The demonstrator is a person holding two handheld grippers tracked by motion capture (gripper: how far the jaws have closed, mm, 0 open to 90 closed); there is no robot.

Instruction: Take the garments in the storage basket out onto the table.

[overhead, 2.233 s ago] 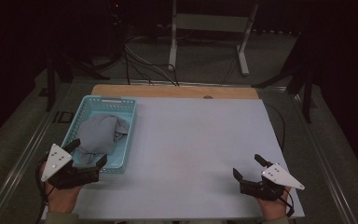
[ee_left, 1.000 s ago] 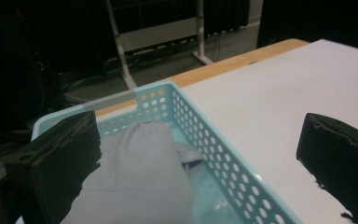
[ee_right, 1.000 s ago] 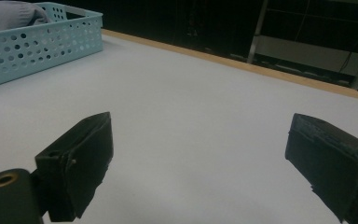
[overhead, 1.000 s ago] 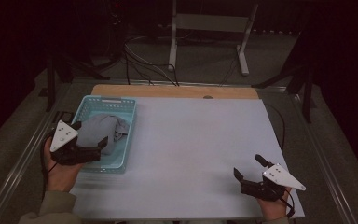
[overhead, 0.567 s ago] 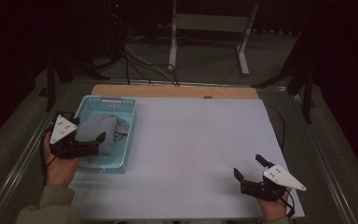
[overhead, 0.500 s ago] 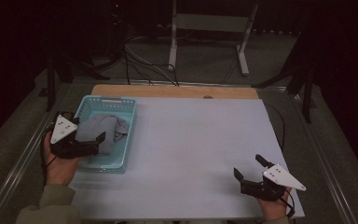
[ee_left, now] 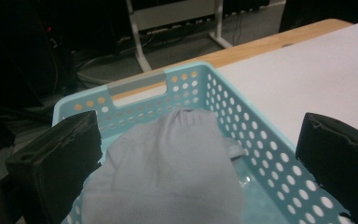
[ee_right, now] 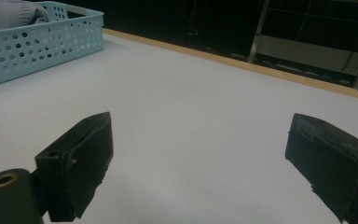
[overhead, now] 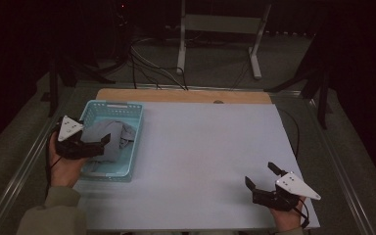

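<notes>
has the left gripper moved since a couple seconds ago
Yes. The left gripper has gone forward along the basket, from its near end to over the grey cloth, jaws open. The right gripper has stayed put.

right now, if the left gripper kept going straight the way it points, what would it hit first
Most likely the grey cloth heaped in the light blue basket. The left gripper has its jaws open with the cloth lying between and just ahead of them; whether they already touch it is hard to tell.
</notes>
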